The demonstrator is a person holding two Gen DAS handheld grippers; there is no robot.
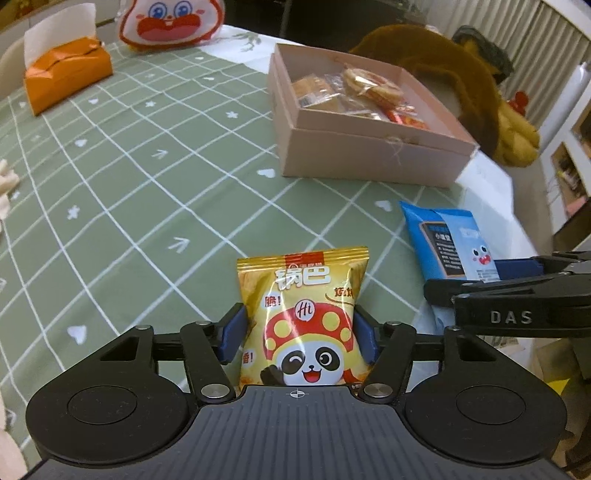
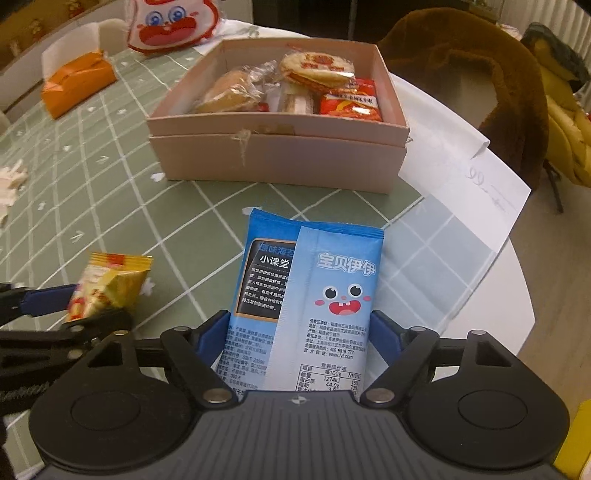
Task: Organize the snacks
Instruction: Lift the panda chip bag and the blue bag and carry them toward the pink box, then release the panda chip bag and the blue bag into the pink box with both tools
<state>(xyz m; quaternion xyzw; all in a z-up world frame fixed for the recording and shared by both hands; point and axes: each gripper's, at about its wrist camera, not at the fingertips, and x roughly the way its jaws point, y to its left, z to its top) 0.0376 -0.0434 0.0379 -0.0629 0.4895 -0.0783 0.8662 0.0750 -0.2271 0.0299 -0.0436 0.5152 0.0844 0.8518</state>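
A yellow snack packet point(image 1: 299, 314) with a panda on it stands between the blue pads of my left gripper point(image 1: 299, 326), which is shut on its two sides. The right wrist view shows the same packet point(image 2: 110, 284) crumpled in that gripper point(image 2: 85, 306) at the lower left. My right gripper point(image 2: 297, 332) is shut on a blue snack packet point(image 2: 314, 280) with a cartoon face, also seen from the left wrist point(image 1: 443, 240) with that gripper point(image 1: 480, 280) around it. Beyond both stands an open pink cardboard box point(image 1: 369, 155) point(image 2: 273, 162) that holds several wrapped snacks.
A green checked cloth covers the round white table. An orange tissue box point(image 1: 66, 74) and a white cartoon-face bag point(image 1: 170, 22) sit at the far left. Brown plush fabric point(image 1: 461, 74) lies behind the box. White paper point(image 2: 461, 173) lies near the table's right edge.
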